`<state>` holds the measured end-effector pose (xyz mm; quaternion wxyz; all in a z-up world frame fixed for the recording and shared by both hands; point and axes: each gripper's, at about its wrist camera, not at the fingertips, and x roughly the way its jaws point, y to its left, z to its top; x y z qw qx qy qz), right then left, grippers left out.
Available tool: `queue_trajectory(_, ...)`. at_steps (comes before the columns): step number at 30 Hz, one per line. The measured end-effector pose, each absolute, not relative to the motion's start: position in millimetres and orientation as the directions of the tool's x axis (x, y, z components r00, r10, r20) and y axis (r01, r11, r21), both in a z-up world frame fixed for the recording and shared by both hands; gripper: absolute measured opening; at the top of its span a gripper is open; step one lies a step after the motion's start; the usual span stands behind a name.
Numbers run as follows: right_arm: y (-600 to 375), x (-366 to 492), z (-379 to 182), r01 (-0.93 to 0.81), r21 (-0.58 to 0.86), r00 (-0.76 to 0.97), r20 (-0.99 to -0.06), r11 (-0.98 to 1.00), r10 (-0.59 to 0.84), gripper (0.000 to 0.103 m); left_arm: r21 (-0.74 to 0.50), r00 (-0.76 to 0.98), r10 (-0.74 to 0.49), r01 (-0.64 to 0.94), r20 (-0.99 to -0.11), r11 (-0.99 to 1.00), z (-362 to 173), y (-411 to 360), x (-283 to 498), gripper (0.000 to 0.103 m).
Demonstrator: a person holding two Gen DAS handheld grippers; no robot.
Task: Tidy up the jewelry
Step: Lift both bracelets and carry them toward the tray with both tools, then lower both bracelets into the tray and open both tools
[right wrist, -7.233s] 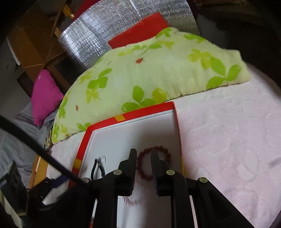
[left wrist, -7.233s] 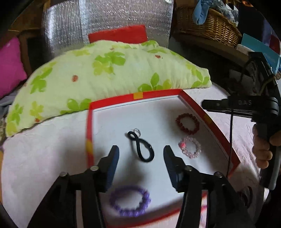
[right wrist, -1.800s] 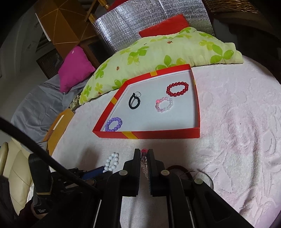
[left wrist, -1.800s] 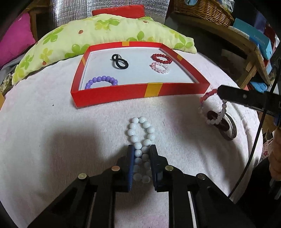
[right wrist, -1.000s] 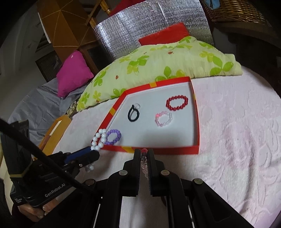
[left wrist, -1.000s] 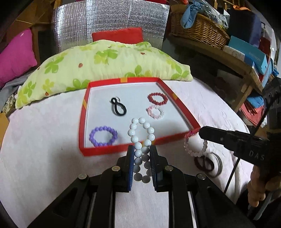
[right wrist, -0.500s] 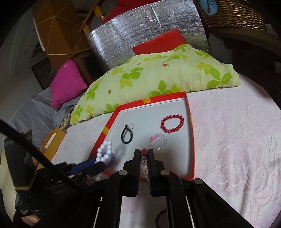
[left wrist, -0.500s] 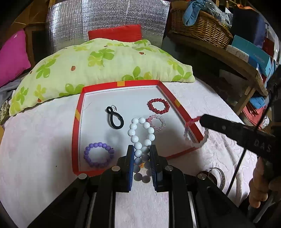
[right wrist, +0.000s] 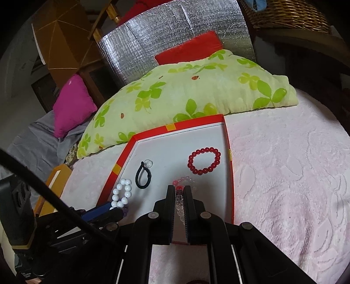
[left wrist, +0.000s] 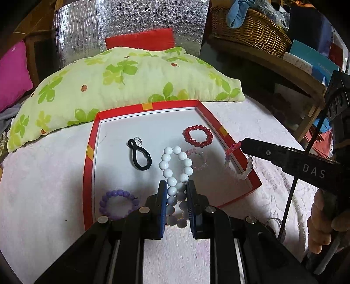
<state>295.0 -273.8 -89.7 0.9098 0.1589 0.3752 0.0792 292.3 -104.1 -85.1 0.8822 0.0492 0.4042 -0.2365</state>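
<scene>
My left gripper [left wrist: 176, 193] is clamped on the white round-bead bracelet [left wrist: 176, 166] — loop pointing ahead, hanging over the near edge of the red-walled, white-floored tray [left wrist: 227, 134], between purple bead bracelet [left wrist: 118, 204] and pale pink one [left wrist: 198, 158]. Right gripper [right wrist: 179, 193] is pinched on a clear-and-pink bead bracelet [left wrist: 238, 162] over the tray's right wall — each needs lowering inside

White bead bracelet [left wrist: 175, 168] showing glossy, smooth beads, pinched in left tool [left wrist: 176, 203], matt black plastic with blue ribbed pads [left wrist: 163, 203]. Clear-pink bracelet [left wrist: 238, 162] looking translucent, glassy, hanging from right tool [right wrist: 179, 204]. Red bracelet [left wrist: 198, 136] shining. Hair tie [left wrist: 140, 156] looking matt, elastic cloth. Tray [left wrist: 89, 153] appearing as glossy red card, matt white floor. Bedspread [left wrist: 43, 174] showing embossed pink cloth. Pillow [left wrist: 122, 76] looking quilted. Foil panel [left wrist: 131, 19] glinting. Basket [left wrist: 251, 24] showing woven wicker.
</scene>
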Motion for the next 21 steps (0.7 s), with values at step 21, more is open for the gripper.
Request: queue_trajectory(21, -272.5, 311.4, -125.7, 0.028, 0.343, 0.620, -0.743, 0.939, 0.253, 0.008, -0.126, 0.496, -0.372, 0.460, -0.785, 0.879, -119.0, -113.2, 305.4, 0.016)
